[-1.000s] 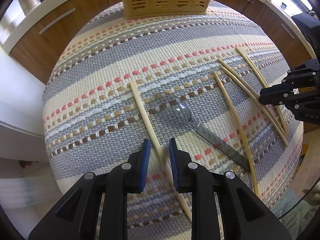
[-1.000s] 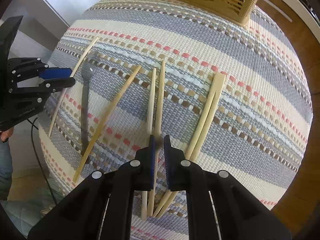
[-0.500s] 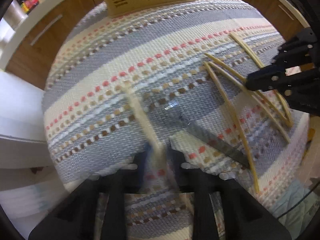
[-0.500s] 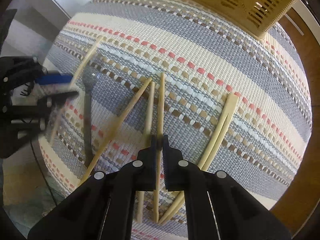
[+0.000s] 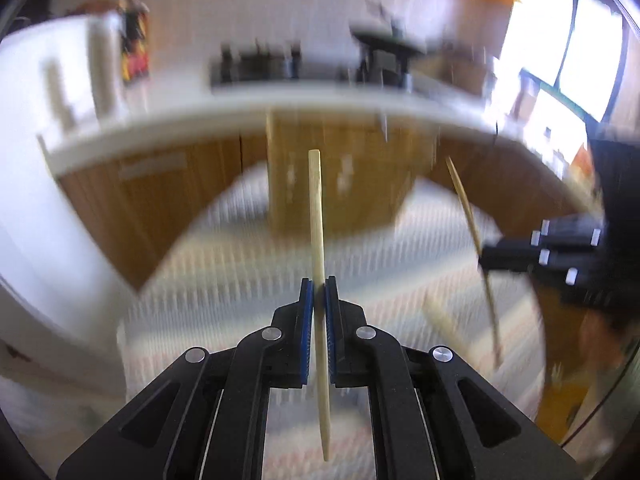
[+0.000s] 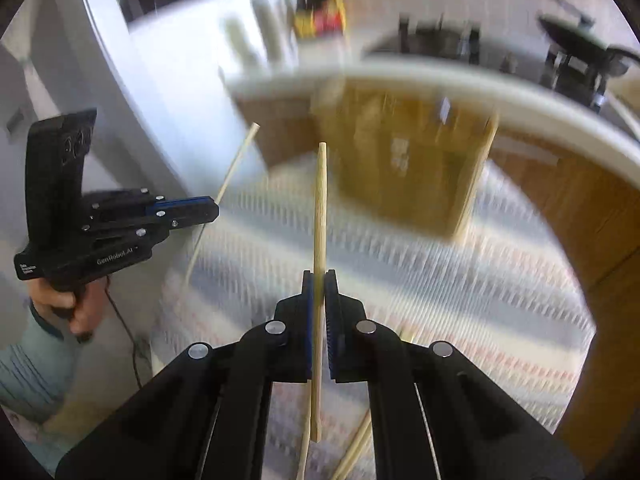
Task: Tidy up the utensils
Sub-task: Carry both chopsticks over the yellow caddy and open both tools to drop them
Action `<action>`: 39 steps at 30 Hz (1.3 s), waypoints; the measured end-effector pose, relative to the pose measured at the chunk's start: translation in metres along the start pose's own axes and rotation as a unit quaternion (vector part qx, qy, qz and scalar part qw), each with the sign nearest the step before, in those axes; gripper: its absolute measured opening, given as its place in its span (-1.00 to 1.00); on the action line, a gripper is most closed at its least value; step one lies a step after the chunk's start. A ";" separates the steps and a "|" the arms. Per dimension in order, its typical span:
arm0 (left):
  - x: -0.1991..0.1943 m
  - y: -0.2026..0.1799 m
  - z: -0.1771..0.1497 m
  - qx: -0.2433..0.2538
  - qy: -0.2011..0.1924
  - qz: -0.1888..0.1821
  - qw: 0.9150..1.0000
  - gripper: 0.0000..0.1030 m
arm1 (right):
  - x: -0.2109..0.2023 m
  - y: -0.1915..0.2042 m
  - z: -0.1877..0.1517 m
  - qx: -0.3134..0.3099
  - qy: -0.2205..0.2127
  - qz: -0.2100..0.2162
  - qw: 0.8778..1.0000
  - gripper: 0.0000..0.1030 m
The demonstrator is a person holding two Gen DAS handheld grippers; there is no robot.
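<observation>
My left gripper is shut on a pale wooden chopstick, held upright above the striped mat. My right gripper is shut on another chopstick, also upright. Each gripper shows in the other's view: the right one with its chopstick, the left one with its chopstick. The yellow slotted basket stands at the mat's far side, blurred; it also shows in the right wrist view. Loose chopsticks lie on the mat below my right gripper.
A white counter edge over wooden cabinets curves behind the table. Dark appliances and a bottle stand on it. A person's hand holds the left gripper. Both views are motion-blurred.
Both grippers have closed on a chopstick each, lifted them off the mat and tilted up, so the views now face the counter instead of looking down at the mat.
</observation>
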State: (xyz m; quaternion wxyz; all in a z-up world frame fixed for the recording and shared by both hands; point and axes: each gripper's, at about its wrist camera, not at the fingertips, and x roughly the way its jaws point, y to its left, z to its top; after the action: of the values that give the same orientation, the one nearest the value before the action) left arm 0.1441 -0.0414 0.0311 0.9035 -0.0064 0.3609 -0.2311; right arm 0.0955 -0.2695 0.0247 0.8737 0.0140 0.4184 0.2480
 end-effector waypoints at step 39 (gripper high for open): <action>0.073 0.034 0.095 -0.066 -0.298 -0.006 0.952 -0.54 | 0.018 -0.083 0.097 0.034 -0.307 -0.145 0.940 -0.84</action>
State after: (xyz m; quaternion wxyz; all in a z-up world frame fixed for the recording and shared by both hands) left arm 0.2665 -0.0570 0.0476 0.9660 -0.1369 0.0893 -0.2002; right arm 0.2114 -0.3164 0.0551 0.9852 0.0585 0.1351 0.0873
